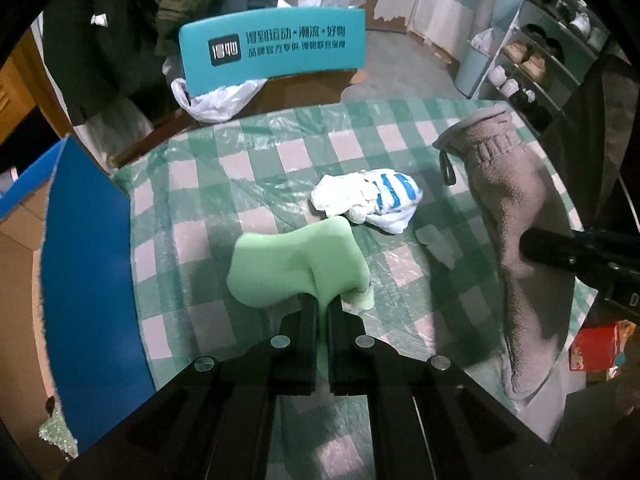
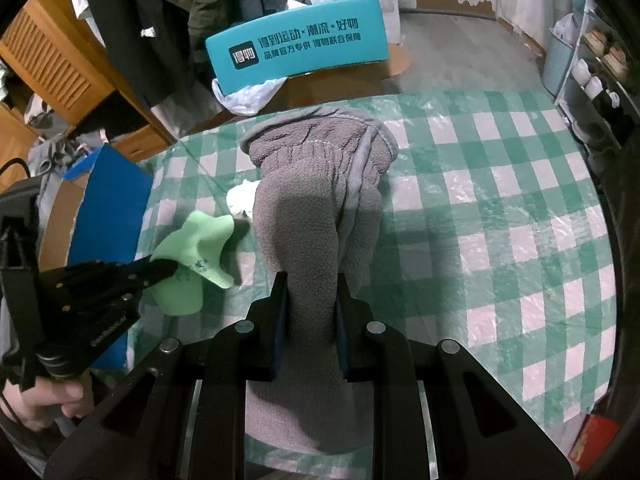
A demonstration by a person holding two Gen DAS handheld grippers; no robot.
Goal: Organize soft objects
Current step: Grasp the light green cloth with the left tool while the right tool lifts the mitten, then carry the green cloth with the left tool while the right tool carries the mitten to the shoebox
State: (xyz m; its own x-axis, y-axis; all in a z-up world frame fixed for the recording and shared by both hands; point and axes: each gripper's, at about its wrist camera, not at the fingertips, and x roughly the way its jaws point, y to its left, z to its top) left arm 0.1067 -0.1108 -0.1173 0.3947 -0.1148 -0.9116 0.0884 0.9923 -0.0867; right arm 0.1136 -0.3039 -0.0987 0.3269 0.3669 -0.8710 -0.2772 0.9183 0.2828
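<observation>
My left gripper [image 1: 322,305] is shut on a pale green soft cloth [image 1: 288,266], which hangs lifted just above the checked tablecloth [image 1: 224,184]. That gripper [image 2: 170,267] and the green cloth [image 2: 192,256] also show at the left of the right wrist view. My right gripper [image 2: 312,286] is shut on a grey fleece mitt [image 2: 316,200], which droops with its cuff toward the table's far edge. In the left wrist view the mitt [image 1: 512,216] hangs at the right, pinched by the right gripper [image 1: 532,246]. A crumpled white and blue cloth [image 1: 366,198] lies mid-table.
A blue box flap [image 1: 88,280] stands at the table's left edge. A teal printed box [image 1: 276,50] and a white plastic bag [image 1: 218,102] sit beyond the far edge. A scrap of white film [image 1: 436,246] lies near the mitt. A red packet [image 1: 596,346] sits at the right. Shoe shelves [image 1: 536,64] stand behind.
</observation>
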